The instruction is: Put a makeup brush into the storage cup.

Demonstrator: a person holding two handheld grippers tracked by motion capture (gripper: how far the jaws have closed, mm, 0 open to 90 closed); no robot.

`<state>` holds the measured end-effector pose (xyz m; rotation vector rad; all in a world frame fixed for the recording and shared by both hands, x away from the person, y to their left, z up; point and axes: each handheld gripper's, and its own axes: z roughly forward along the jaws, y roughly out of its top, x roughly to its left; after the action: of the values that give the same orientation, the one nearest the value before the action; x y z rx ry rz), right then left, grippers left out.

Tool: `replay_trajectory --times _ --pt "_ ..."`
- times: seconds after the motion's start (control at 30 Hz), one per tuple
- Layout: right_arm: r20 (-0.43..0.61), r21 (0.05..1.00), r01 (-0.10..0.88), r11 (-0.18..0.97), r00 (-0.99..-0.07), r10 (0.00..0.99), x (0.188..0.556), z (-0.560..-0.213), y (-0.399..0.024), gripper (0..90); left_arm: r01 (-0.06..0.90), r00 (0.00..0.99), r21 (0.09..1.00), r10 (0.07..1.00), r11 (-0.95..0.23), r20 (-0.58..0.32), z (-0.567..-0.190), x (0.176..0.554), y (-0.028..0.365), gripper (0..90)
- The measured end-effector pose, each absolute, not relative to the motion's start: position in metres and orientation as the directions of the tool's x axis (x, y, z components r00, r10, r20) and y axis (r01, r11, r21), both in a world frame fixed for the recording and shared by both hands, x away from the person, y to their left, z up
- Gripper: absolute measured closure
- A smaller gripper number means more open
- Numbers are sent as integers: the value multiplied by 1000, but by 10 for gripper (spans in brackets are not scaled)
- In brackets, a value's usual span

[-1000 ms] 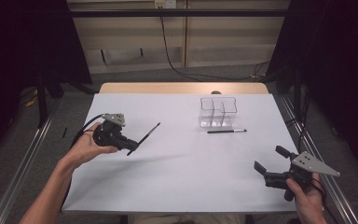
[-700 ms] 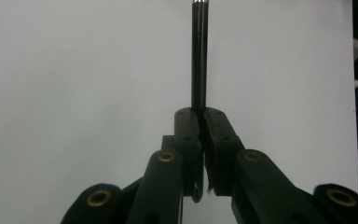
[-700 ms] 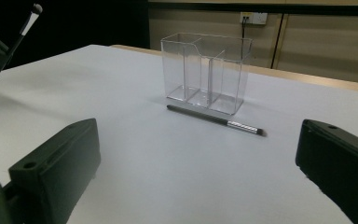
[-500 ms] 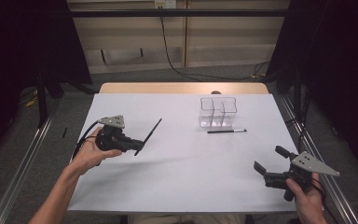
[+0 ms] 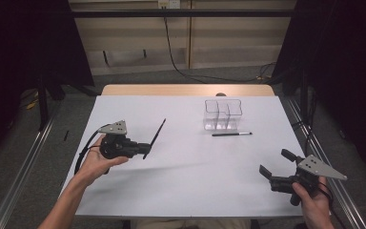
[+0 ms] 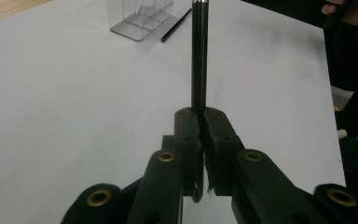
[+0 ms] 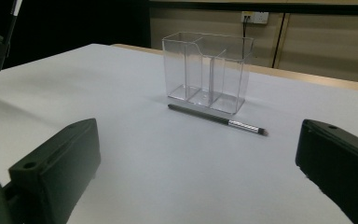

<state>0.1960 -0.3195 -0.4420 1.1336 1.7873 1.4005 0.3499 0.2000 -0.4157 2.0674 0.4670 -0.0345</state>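
Pen point(image 5: 154, 138) and left gripper point(image 5: 145, 148) are what has changed: a second ago the black pen lay lower and closer to level in the jaws, and since then the left hand has tipped it up, so that in the high view it now slants steeply away from the person, its free end raised over the white table point(image 5: 181, 186). The left gripper view confirms the hold, with the jaws clamped tight on the lower end of the pen and the shaft standing straight out from between them. The right gripper point(image 5: 275, 168) has kept its place near the table's right front corner, jaws spread wide with nothing between them. A second pen point(image 5: 231, 134) lies flat just in front of the clear organizer point(image 5: 223, 114), which stands upright and looks empty. My reading is that the lifted pen is being readied for one of the organizer's compartments; it is well apart from it for now, so the carry across the table and the lowering in remain to be done, and the other pen would follow
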Motion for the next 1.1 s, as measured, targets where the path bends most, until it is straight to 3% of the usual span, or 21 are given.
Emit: replay_trajectory --times 0.6,1.1 --pt "59 961 266 72 -454 889 196 -442 -319 0 275 917 924 362 -267 -168 -414 339 201 844" --pt "64 964 257 64 -462 885 194 -441 -318 0 297 897 941 384 -161 -217 -426 326 200 844"
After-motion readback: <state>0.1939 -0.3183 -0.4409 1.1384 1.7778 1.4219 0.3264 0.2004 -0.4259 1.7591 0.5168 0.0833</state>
